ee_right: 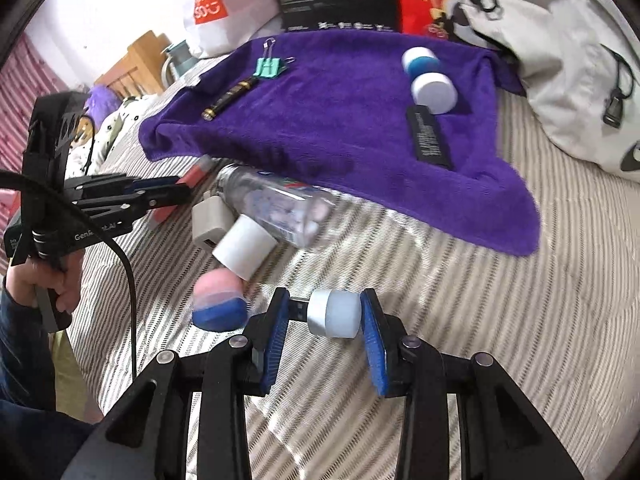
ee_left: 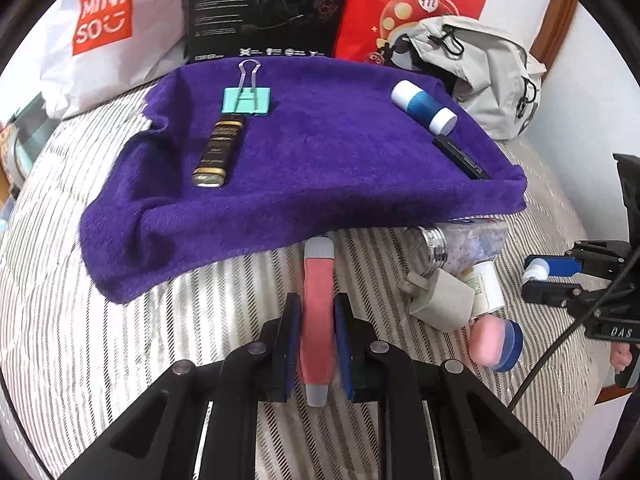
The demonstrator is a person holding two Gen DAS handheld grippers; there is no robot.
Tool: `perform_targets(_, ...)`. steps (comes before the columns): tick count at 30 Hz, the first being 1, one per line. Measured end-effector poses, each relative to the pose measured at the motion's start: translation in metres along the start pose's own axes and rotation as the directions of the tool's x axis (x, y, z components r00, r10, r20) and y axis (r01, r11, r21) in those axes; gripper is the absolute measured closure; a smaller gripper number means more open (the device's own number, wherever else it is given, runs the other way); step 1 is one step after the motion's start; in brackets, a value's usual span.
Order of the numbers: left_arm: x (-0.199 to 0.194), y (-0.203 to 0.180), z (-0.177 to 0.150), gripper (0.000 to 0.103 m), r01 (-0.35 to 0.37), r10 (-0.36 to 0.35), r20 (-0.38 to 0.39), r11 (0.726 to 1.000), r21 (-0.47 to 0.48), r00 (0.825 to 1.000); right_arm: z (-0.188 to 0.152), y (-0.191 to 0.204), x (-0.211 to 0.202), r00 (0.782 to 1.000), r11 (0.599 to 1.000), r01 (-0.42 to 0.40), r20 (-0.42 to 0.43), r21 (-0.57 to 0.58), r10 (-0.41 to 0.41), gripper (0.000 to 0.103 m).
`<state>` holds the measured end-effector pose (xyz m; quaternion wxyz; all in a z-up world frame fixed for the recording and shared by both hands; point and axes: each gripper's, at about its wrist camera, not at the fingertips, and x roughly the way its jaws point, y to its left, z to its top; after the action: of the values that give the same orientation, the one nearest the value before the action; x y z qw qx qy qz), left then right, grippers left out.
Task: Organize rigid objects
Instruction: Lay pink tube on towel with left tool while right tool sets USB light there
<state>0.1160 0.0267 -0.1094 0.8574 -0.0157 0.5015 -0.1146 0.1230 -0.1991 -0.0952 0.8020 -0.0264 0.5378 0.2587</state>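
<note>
A purple towel [ee_left: 320,160] [ee_right: 340,120] lies on the striped bed. On it rest a teal binder clip [ee_left: 247,100] [ee_right: 270,67], a dark gold-trimmed tube [ee_left: 218,152] [ee_right: 230,98], a blue-and-white bottle [ee_left: 423,106] [ee_right: 428,78] and a flat black stick [ee_left: 460,158] [ee_right: 429,136]. My left gripper [ee_left: 318,308] [ee_right: 182,192] is shut on a pink tube with grey ends [ee_left: 318,312], just in front of the towel's near edge. My right gripper [ee_right: 324,312] [ee_left: 560,276] is shut on a small white-and-silver cap [ee_right: 335,313] above the bedding.
Beside the towel lie a clear bottle [ee_right: 276,208] [ee_left: 460,246], a grey charger plug [ee_left: 440,300] [ee_right: 210,220], a white jar [ee_right: 244,248] and a pink-and-blue sponge [ee_left: 498,346] [ee_right: 220,304]. Behind stand a Miniso bag [ee_left: 108,20], a black box [ee_left: 260,4], a red bag [ee_left: 412,4] and a grey backpack [ee_right: 560,52].
</note>
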Motion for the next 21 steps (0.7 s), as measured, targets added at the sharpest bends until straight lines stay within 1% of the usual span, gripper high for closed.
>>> perform_targets(3,-0.004,0.002,-0.003,0.087,0.007,-0.007,-0.001,1.0,-0.009,1.0,-0.002,-0.005,-0.005,1.0,1.0,0.007,0.009,0.014,-0.007,0.067)
perform_targets(4,-0.003,0.001,-0.004,0.087,-0.002,0.002,-0.004,1.0,-0.003,1.0,-0.003,-0.006,-0.005,1.0,1.0,0.008,0.011,0.017,-0.008,0.067)
perform_targets(8,0.0,-0.012,-0.004,0.086,-0.071,0.072,-0.005,0.996,0.06,0.997,-0.006,-0.006,-0.003,1.0,1.0,0.004,0.003,0.023,-0.004,0.067)
perform_targets(10,0.002,-0.019,-0.004,0.086,-0.11,0.11,0.01,0.989,0.094,0.994,-0.006,-0.006,-0.002,1.0,1.0,0.004,0.0,0.019,-0.004,0.067)
perform_targets(12,0.003,-0.022,-0.004,0.086,-0.124,0.123,0.021,0.986,0.106,0.992,-0.005,-0.005,-0.002,1.0,1.0,0.002,-0.001,0.018,-0.002,0.067)
perform_targets(14,0.001,-0.018,-0.002,0.087,-0.106,0.105,0.012,0.991,0.084,0.994,-0.004,-0.004,-0.004,1.0,1.0,0.001,0.007,0.016,-0.001,0.067)
perform_targets(17,-0.003,-0.011,-0.001,0.087,-0.056,0.055,0.008,0.997,0.046,0.998,0.0,-0.002,-0.011,1.0,1.0,-0.001,0.023,0.008,0.001,0.067)
perform_targets(21,-0.015,-0.008,0.004,0.087,-0.041,0.04,0.029,0.999,0.033,0.999,0.01,-0.003,-0.018,0.999,1.0,-0.008,0.041,0.001,0.008,0.067)
